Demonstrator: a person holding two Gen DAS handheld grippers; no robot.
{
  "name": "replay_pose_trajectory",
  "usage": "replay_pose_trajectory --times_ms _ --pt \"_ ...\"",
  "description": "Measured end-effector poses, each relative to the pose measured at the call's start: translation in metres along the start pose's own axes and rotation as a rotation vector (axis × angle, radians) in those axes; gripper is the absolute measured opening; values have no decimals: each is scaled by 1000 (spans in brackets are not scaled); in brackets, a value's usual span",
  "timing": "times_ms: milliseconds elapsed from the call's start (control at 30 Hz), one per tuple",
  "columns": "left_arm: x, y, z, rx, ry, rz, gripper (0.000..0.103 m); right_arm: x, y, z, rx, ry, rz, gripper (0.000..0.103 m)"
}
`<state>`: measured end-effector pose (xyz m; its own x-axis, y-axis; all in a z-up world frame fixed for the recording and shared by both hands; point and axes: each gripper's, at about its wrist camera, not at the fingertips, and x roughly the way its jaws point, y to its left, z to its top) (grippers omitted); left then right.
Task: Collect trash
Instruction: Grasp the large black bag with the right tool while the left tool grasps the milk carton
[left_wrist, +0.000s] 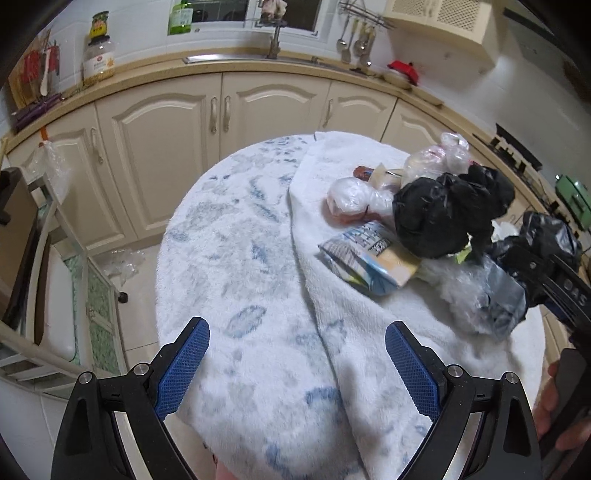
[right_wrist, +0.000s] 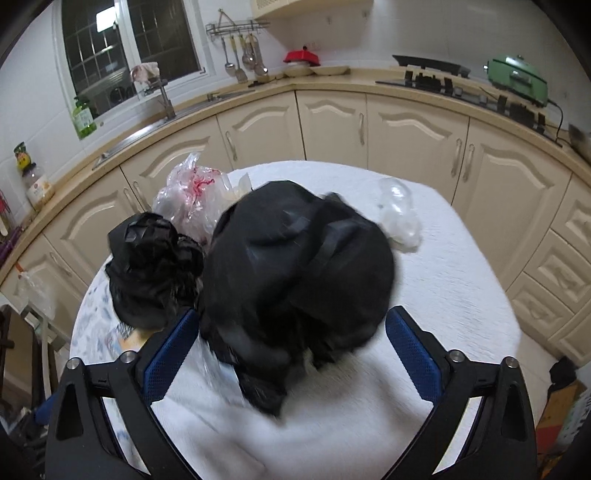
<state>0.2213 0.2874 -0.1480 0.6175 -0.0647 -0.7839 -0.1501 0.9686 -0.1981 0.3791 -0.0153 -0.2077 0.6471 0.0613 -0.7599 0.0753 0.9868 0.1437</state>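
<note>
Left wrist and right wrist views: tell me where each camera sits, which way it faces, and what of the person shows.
Left wrist: sits on the open left gripper, angled down over the towel-covered table toward the sink cabinets; a hand and the right gripper's black frame show at its right edge.
Right wrist: sits on the open right gripper, angled down at a large black bag lying between its fingers, with the stove beyond; no hand is visible.
Shared: table, small black bag, clear plastic bag.
</note>
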Motion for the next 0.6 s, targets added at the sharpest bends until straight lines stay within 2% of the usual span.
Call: replay_pose_trajectory --times_ms 67,233,400,567,600 --pt "8 -1 7 17 4 -16 100 5 -2 2 32 -2 30 72" --pt "27 -23 28 161 -2 -48 102 -1 -14 10 70 -46 40 59" --pt "49 -57 45 350 -23 -41 102 -23 -28 19 36 -105 -54 57" --pt "96 -78 52 458 78 -33 101 -35 -36 19 3 -85 -102 56" --pt "103 -80 53 460 91 -46 97 -35 -36 19 -8 -69 -100 56"
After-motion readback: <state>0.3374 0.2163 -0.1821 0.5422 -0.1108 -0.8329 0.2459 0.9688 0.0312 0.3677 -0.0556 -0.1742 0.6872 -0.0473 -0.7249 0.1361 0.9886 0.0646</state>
